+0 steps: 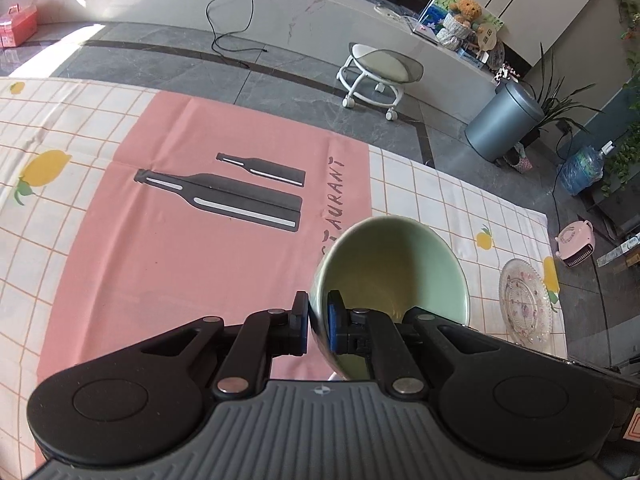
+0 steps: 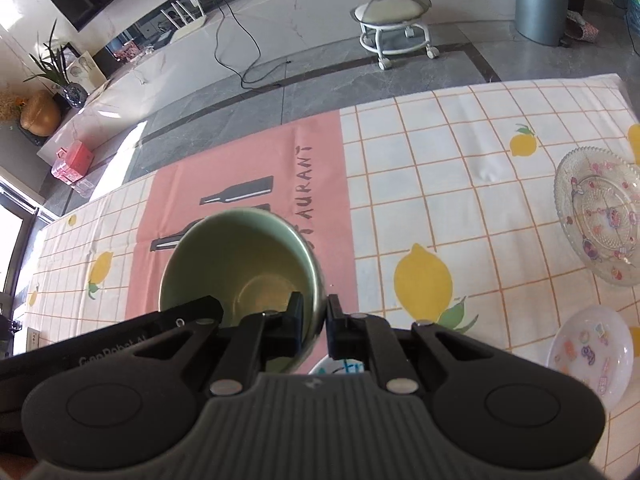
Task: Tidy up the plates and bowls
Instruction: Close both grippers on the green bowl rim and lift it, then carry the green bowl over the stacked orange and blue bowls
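Note:
A pale green bowl [image 1: 392, 268] is held above the table, one gripper on each side of its rim. My left gripper [image 1: 318, 322] is shut on the bowl's left wall, one pad inside and one outside. My right gripper [image 2: 316, 320] is shut on the bowl's [image 2: 240, 264] right wall the same way. A clear patterned glass plate [image 2: 600, 216] lies at the table's right; it also shows in the left wrist view [image 1: 524, 302]. A white plate with stickers [image 2: 588, 354] lies nearer, at the right. A white dish with blue print [image 2: 340, 366] peeks out under the right gripper.
The table wears a checked lemon cloth [image 2: 440, 200] with a pink mat [image 1: 180, 240] in the middle. Beyond its far edge are a white wheeled stool [image 1: 376, 76], a grey bin [image 1: 504, 120] and a black cable [image 1: 228, 36] on the floor.

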Tool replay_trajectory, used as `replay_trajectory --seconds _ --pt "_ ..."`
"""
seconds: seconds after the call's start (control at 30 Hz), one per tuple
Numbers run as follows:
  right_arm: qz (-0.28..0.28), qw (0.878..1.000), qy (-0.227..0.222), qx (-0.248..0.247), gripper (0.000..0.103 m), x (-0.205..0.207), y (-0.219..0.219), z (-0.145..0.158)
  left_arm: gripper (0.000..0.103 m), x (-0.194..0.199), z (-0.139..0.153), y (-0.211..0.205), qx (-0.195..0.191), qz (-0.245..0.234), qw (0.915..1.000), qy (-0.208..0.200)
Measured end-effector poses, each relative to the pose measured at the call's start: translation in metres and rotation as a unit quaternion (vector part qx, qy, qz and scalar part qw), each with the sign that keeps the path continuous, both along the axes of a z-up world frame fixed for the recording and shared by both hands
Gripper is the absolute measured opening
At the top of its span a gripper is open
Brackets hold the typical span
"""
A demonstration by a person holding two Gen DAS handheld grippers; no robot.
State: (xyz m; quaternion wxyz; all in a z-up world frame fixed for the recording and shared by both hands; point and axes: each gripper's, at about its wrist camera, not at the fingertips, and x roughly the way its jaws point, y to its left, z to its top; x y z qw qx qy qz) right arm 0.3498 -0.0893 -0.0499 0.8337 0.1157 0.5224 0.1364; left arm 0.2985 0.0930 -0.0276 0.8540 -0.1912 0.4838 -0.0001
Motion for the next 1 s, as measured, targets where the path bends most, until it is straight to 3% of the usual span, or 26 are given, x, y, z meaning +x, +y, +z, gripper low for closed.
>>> replay_trajectory --seconds 0.23,0.47,0.6,0.73,1.0 --pt "0.004 0.999 -0.036 0.02 0.009 -0.065 -0.006 0.038 0.01 -0.053 0.035 -0.005 0.017 -0.017 0.9995 -0.021" --pt "0.005 0.998 -0.035 0.047 0.009 -0.127 -0.023 0.056 0.011 -0.108 0.052 -0.02 0.044 -0.04 0.9976 -0.037" --pt "0.01 0.998 -0.049 0.043 0.009 -0.167 -0.03 0.063 0.011 -0.14 0.054 -0.024 0.039 -0.045 0.9975 -0.037" --pt "0.014 0.998 -0.035 0.049 0.01 -0.198 -0.037 0.058 0.011 -0.164 0.051 -0.029 0.047 -0.05 0.9971 -0.032" --pt "0.02 0.999 -0.019 0.047 0.01 -0.234 -0.046 0.046 0.011 -0.198 0.034 -0.03 0.025 -0.055 0.9981 -0.015"
